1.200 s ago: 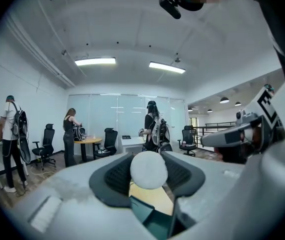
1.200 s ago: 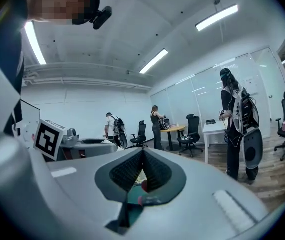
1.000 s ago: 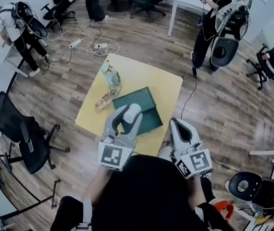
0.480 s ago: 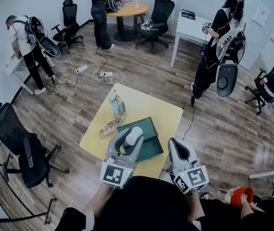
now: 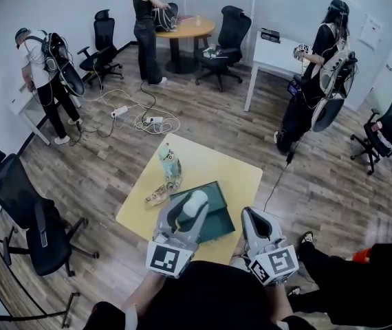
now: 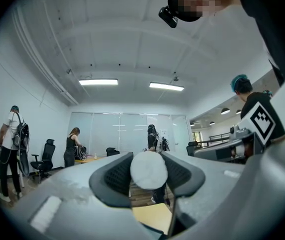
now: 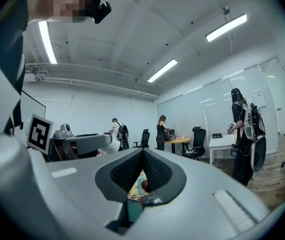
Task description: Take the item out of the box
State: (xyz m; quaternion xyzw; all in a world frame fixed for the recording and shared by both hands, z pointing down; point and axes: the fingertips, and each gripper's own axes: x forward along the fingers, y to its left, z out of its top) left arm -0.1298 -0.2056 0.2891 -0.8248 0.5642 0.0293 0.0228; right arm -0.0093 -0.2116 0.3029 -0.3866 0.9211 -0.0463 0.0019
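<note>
A white, rounded, soft-looking item [image 6: 149, 170] is clamped between the pads of the left gripper [image 5: 184, 212], whose jaws are held fairly wide apart by it. In the left gripper view the item is seen raised, with the room behind it and a corner of the yellow square table [image 5: 241, 174] below it. In the head view the item is placed over the near left part of the dark green, open, shallow box [image 5: 216, 212], which is set on the near half of the table.

The right gripper [image 5: 252, 217] is found at 4 o'clock of the left one, past the table's near edge. Its jaws are brought together at the tips and nothing is gripped; only a strip of table and box is seen through the gap beneath them.

At 11 o'clock of the box what seems to be a pale blue-green toy figure [image 5: 170, 163] is stood, and a tan patterned object [image 5: 158, 196] is laid just beside the box's left edge.
</note>
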